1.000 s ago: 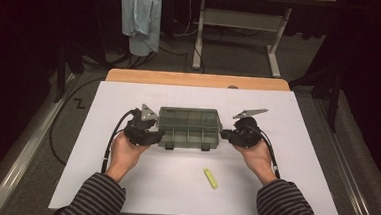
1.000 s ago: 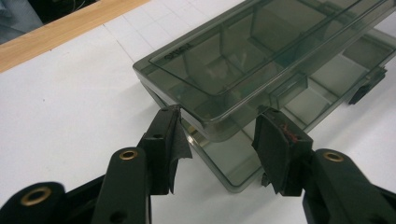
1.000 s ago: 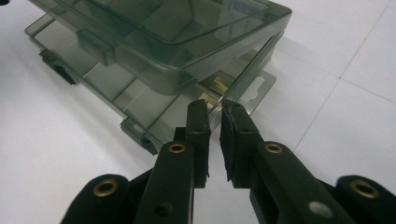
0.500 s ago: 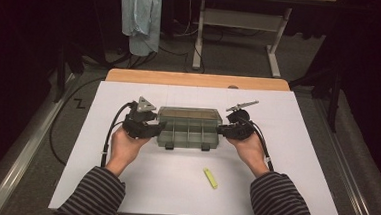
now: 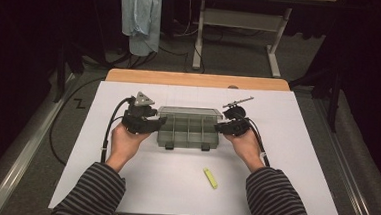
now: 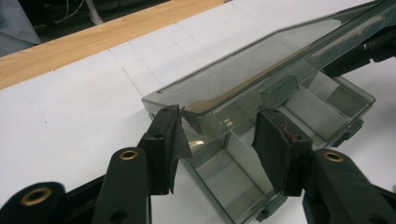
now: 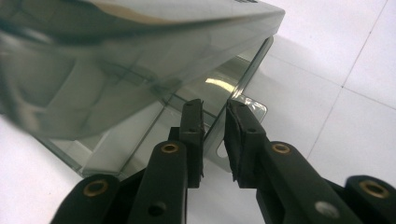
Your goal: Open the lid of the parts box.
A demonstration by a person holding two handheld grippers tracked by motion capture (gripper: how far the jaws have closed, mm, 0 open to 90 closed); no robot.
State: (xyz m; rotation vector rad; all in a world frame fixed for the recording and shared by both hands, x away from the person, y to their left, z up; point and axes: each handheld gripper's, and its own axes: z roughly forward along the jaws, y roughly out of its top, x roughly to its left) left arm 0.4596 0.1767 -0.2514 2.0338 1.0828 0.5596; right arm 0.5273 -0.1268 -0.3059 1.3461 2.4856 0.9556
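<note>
Closest to the person there's a small yellow marker-looking thing (image 5: 210,178) lying alone on the white table cover (image 5: 294,184), well apart from the action, so I'd guess it isn't in play right now.

Then the hands. The left gripper (image 5: 158,124) sits at the left end of the smoky clear plastic compartment box (image 5: 189,132), and in the left gripper view its jaws stand fairly wide, straddling the corner where the half-raised lid (image 6: 261,70) meets the tray. The pads look close to the plastic but I can't say they're pressing on it. My read is it's there to brace that end so the box doesn't skate around.

The right gripper (image 5: 219,127) is at the right end. Its jaws are narrow, one on each side of the thin end wall (image 7: 215,128) by the little hanger tab (image 7: 243,109), and they've just been opening. There's a visible sliver of gap to the wall, so it looks like a pinch being let go rather than a grip.

The box itself sits mid-table, dividers empty, lid tilted over the compartments and hinged at the far edge. Probably mid lid-swing, though I can't tell which way.

Beyond that: the wooden table edge (image 5: 195,80), then a light blue cloth (image 5: 141,14) hanging in back.
</note>
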